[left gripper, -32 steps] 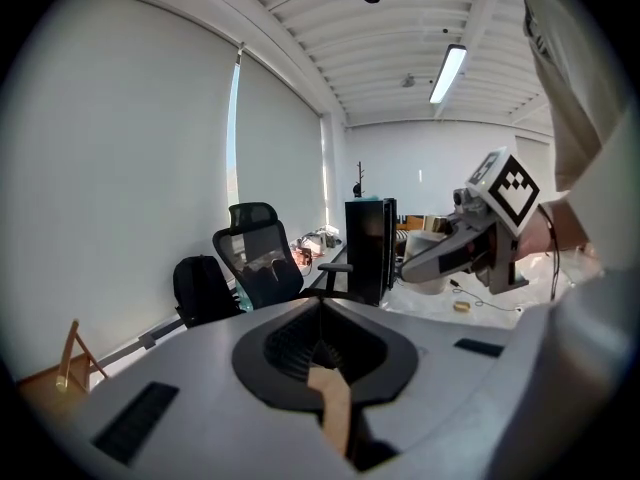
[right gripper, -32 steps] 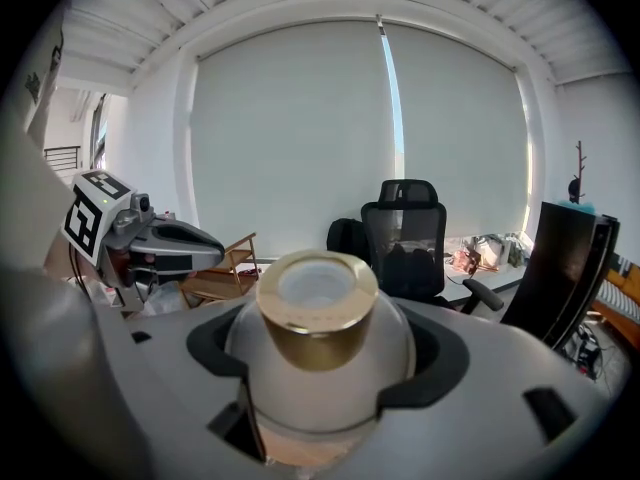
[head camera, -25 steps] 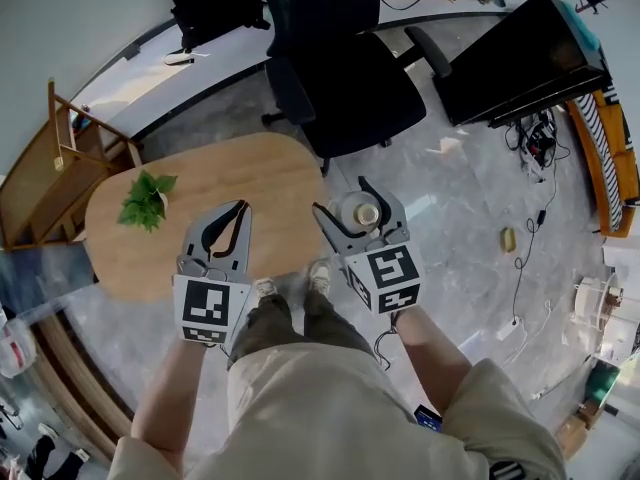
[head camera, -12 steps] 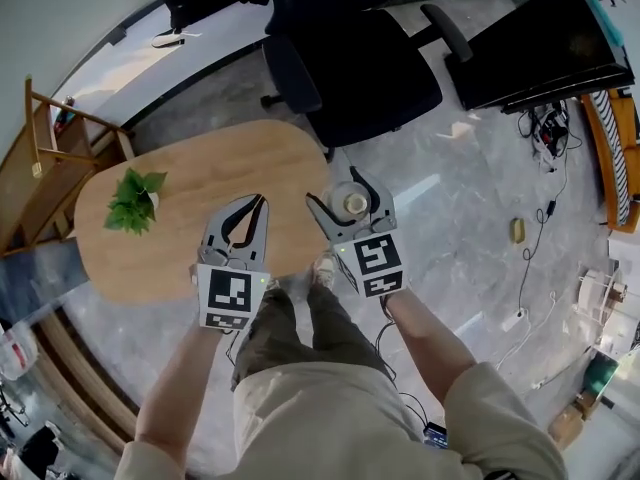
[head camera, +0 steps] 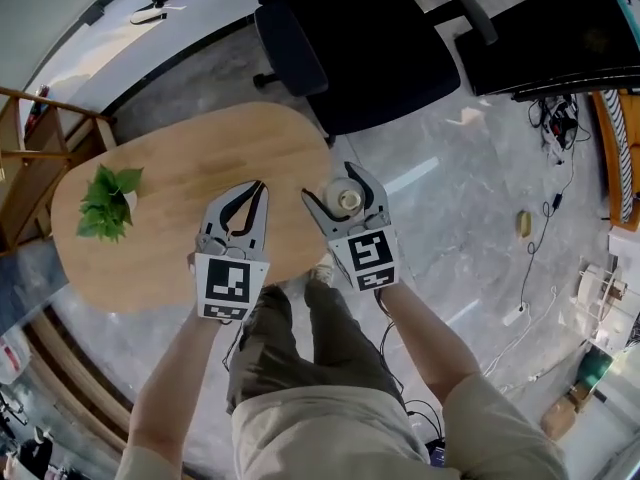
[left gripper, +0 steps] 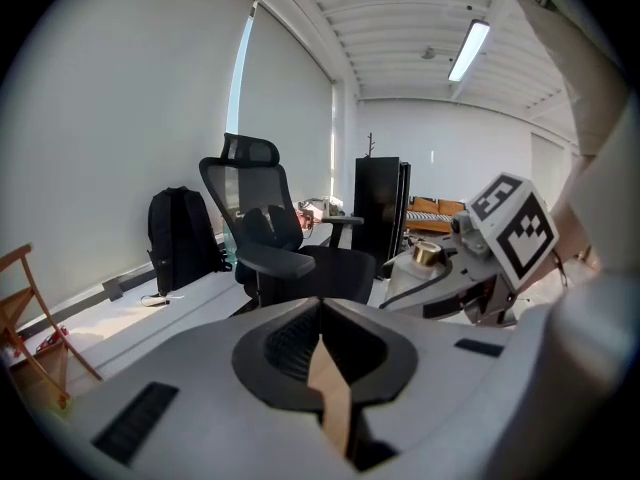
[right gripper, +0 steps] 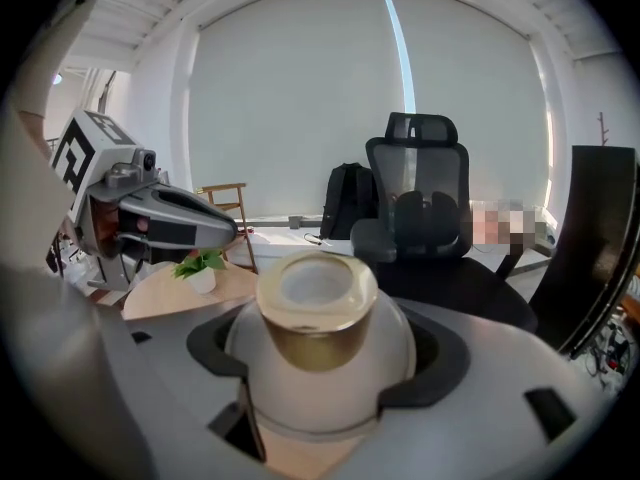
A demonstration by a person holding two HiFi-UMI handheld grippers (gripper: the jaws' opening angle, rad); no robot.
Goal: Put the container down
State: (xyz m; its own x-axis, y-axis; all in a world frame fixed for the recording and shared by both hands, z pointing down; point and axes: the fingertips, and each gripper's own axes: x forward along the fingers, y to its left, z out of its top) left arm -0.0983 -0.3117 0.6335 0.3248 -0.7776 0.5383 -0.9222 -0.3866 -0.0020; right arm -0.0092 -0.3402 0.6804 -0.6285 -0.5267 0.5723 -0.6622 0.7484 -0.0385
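The container [head camera: 347,200] is a round white jar with a gold neck. My right gripper [head camera: 335,186] is shut on its body and holds it upright in the air just off the right edge of the oval wooden table [head camera: 170,168]. In the right gripper view the container [right gripper: 318,353] fills the space between the jaws of the right gripper [right gripper: 322,378]. My left gripper [head camera: 256,186] hangs over the table's right part, shut, with nothing in it. In the left gripper view the left gripper [left gripper: 320,313] has its jaws touching at the tips, and the container [left gripper: 428,254] shows to its right.
A small potted plant [head camera: 105,203] stands on the table's left part. A black office chair [head camera: 370,48] is beyond the table, a black cabinet [head camera: 560,38] at the far right, a wooden folding chair [head camera: 40,138] at the left. Cables lie on the marble floor [head camera: 470,218].
Both grippers have come closer to the table. The container has moved from over the floor to beside the table's right edge. The right gripper's hold is unchanged.
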